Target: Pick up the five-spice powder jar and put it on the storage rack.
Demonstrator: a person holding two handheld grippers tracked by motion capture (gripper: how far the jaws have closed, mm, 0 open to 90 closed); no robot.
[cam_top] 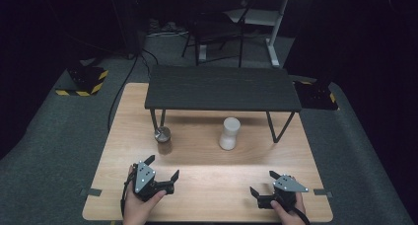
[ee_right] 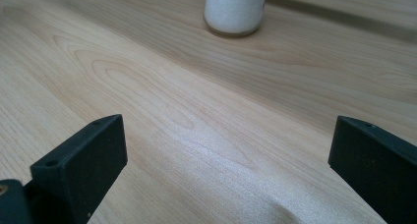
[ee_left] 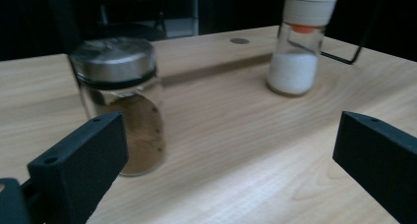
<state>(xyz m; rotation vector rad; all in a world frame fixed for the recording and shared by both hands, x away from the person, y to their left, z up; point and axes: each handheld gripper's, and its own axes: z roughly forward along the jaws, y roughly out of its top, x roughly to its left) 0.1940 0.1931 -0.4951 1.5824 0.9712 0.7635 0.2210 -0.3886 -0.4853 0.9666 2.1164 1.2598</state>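
A glass jar with a silver metal lid (cam_top: 162,136) (ee_left: 118,96) and brown contents stands on the wooden table (cam_top: 212,195), left of centre. A white-lidded jar of white powder (cam_top: 229,132) (ee_left: 300,47) (ee_right: 235,8) stands to its right. Both are upright at the front edge of a black shelf (cam_top: 222,87). My left gripper (cam_top: 162,168) (ee_left: 231,140) is open just in front of the metal-lidded jar, with nothing between its jaws. My right gripper (cam_top: 263,183) (ee_right: 226,150) is open near the table's front right, and it holds nothing.
The black shelf rests on thin wire legs (cam_top: 278,129) across the back half of the table. A dark chair (cam_top: 217,27) and a white desk leg (cam_top: 276,32) are behind the table. Yellow-and-black striped bases (cam_top: 86,79) lie on the grey floor.
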